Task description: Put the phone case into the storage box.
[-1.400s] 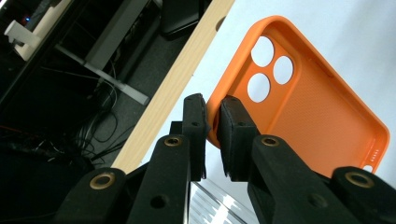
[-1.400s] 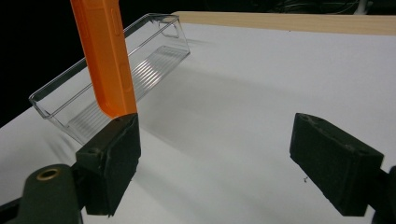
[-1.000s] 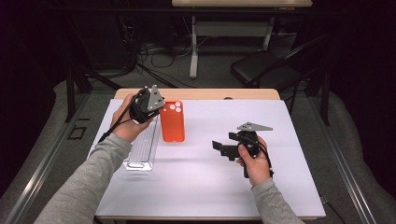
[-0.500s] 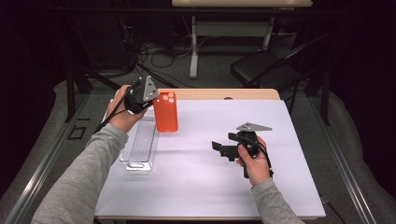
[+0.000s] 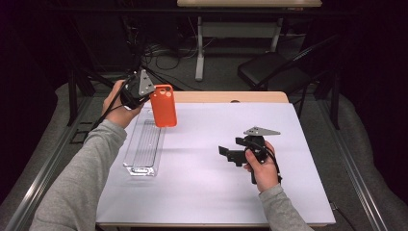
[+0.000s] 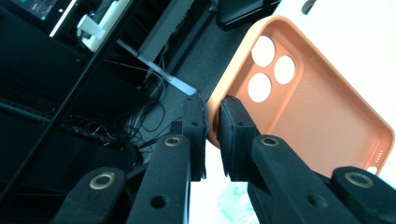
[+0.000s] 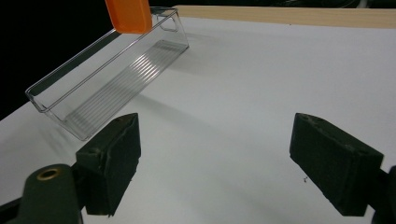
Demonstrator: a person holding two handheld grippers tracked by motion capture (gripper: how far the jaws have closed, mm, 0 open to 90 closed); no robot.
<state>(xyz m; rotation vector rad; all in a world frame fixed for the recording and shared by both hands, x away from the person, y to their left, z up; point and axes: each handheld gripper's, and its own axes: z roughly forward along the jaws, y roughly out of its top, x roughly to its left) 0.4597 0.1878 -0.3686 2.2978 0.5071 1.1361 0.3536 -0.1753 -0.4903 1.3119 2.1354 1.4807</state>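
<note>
The left tongs (image 5: 150, 96) pinch the orange phone case (image 5: 163, 105) by its rim: light, flexible, best held at that edge. The right tongs (image 5: 226, 153) gape empty.

A white table (image 5: 202, 192) with a pale wooden strip along its far edge carries a clear plastic tray (image 5: 144, 149), long and narrow, lying on its left part and running from near to far. The right hand (image 5: 263, 169) rests on the right part.
</note>
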